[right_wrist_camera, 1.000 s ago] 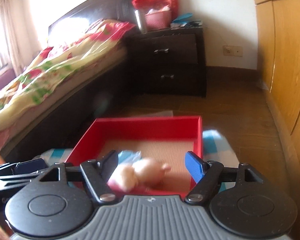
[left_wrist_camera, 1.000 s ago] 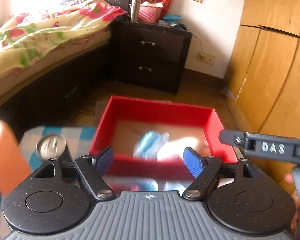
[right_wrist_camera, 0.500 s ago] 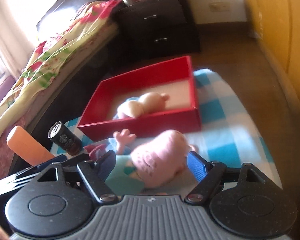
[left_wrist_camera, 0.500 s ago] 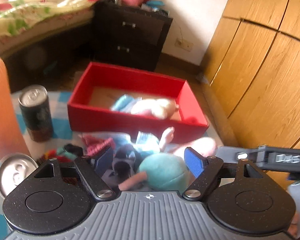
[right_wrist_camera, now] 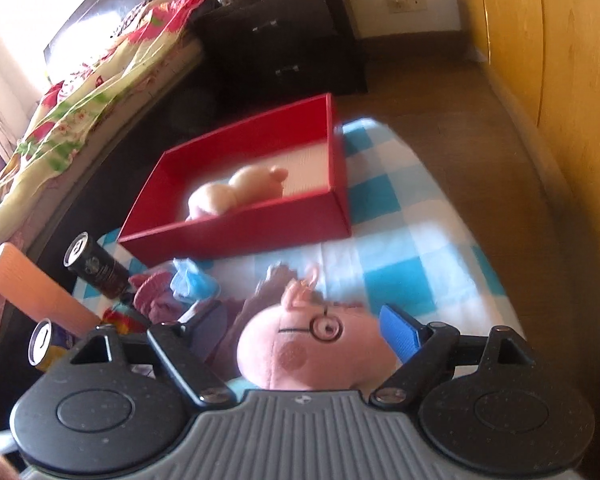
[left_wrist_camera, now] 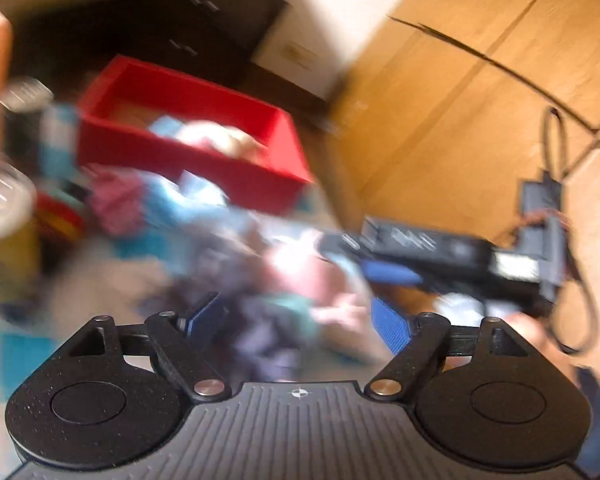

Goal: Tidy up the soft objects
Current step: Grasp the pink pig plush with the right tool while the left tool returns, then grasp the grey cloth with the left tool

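Observation:
A red box (right_wrist_camera: 256, 224) sits on a blue checked cloth (right_wrist_camera: 412, 256) and holds a pink plush (right_wrist_camera: 236, 192). A pink pig plush with glasses (right_wrist_camera: 312, 352) lies in front of it, between the open fingers of my right gripper (right_wrist_camera: 304, 336). A pile of small soft things (right_wrist_camera: 172, 288) lies to its left. The left wrist view is blurred: my left gripper (left_wrist_camera: 300, 320) is open over the plush heap (left_wrist_camera: 292, 300), with the red box (left_wrist_camera: 204, 160) behind and the right gripper (left_wrist_camera: 440, 256) at the right.
Two cans (right_wrist_camera: 96, 268) (right_wrist_camera: 48, 344) and an orange block (right_wrist_camera: 32, 292) stand at the left of the cloth. A bed (right_wrist_camera: 84, 92) and a dark nightstand (right_wrist_camera: 284, 40) are behind. A wooden wardrobe (right_wrist_camera: 560, 60) runs along the right.
Both grippers have dropped lower and closer to the plush pile in front of the box. The pig plush now lies between the right fingers. The left view has swung right and blurred.

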Demonstrator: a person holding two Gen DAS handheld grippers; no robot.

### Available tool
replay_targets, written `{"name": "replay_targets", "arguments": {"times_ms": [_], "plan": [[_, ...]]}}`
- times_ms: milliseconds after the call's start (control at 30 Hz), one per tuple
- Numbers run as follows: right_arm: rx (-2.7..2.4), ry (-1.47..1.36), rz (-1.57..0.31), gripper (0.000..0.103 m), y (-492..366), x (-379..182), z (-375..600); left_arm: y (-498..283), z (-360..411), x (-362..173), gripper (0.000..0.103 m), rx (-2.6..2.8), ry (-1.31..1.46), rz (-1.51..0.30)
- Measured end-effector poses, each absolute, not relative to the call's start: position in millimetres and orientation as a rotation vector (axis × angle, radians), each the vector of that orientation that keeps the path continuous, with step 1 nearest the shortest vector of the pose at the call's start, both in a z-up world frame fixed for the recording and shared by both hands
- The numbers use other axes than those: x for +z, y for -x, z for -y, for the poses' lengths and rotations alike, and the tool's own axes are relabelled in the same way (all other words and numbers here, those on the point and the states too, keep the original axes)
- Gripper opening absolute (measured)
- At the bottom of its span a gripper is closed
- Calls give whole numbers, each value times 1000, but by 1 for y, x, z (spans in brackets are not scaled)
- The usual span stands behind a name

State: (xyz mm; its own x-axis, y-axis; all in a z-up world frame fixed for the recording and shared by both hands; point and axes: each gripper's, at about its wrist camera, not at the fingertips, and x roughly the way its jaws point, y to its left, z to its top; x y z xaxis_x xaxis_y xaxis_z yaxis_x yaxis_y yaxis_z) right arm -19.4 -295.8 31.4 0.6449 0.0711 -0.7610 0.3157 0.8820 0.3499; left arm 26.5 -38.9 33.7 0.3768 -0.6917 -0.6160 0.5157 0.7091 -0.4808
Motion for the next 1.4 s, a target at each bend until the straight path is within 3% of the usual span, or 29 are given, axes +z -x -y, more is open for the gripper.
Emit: {"name": "replay_targets", "arguments": {"times_ms": [567, 667, 733, 933, 1400], "plan": [[-89, -662, -1015, 64, 7, -16, 261, -31, 26, 36, 83, -623, 92, -815], [-58, -689, -1038, 59, 3, -26, 258, -32, 25, 34, 83, -621, 83, -817], [-44, -684, -1029, 54, 4, -24, 259, -32, 24, 35, 82, -614, 73, -809], [-4, -630, -989, 51, 17, -3, 263, -40, 24, 29, 82, -613, 103, -833], [-61, -545, -1023, 52, 37, -2, 298, -20, 83, -8, 81, -762, -187, -852]]}}
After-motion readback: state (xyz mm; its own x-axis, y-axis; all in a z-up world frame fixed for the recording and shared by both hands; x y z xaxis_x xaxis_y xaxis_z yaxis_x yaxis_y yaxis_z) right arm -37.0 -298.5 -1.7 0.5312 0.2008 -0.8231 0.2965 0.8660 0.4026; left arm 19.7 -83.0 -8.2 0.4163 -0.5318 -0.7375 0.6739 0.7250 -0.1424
